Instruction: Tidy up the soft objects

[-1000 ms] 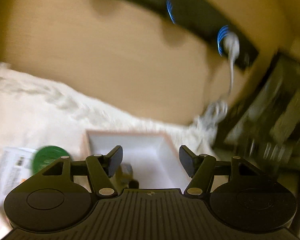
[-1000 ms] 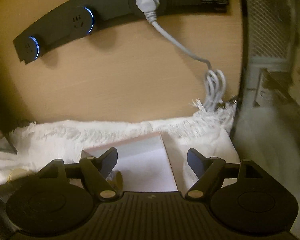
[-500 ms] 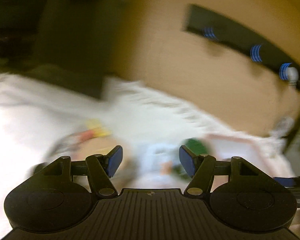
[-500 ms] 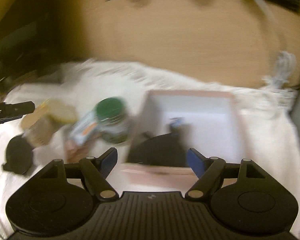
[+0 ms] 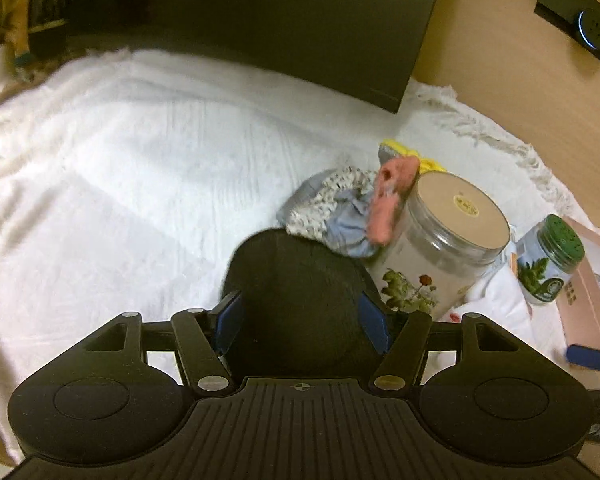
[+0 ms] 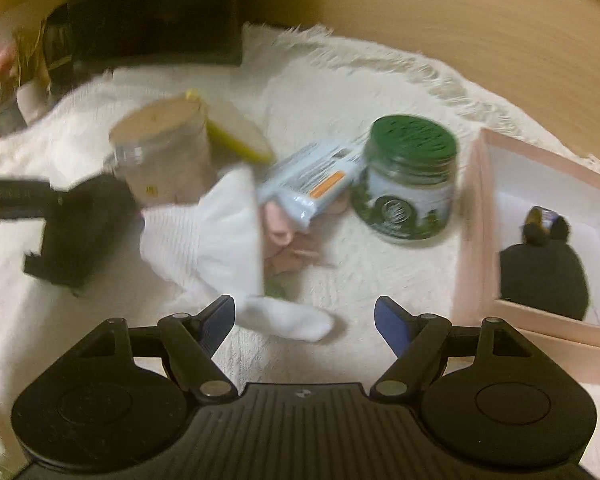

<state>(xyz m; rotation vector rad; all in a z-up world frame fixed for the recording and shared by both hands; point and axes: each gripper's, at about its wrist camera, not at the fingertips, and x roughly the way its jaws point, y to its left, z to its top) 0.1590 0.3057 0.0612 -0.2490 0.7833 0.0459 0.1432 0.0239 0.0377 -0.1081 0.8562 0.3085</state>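
Note:
In the left wrist view my left gripper point(image 5: 302, 318) is open, its pads on either side of a round black soft item point(image 5: 296, 292) on the white cloth. A heap of small soft pieces point(image 5: 340, 208), patterned, blue and pink, lies just beyond it. In the right wrist view my right gripper point(image 6: 304, 318) is open and empty above a white sock point(image 6: 228, 252). A pink box point(image 6: 476, 224) at the right holds a black soft item point(image 6: 544, 280).
A clear jar with a tan lid point(image 5: 444, 240) and a green-lidded jar point(image 6: 408, 184) stand on the white fringed cloth point(image 5: 140, 168). A light blue packet point(image 6: 312, 180) leans by the green-lidded jar. A dark monitor point(image 5: 260, 20) stands behind. A wooden wall carries a socket strip point(image 5: 580, 24).
Both grippers have swung left, away from the pink box and the wall sockets. The left one now straddles the black soft item; the right one hangs over the white sock.

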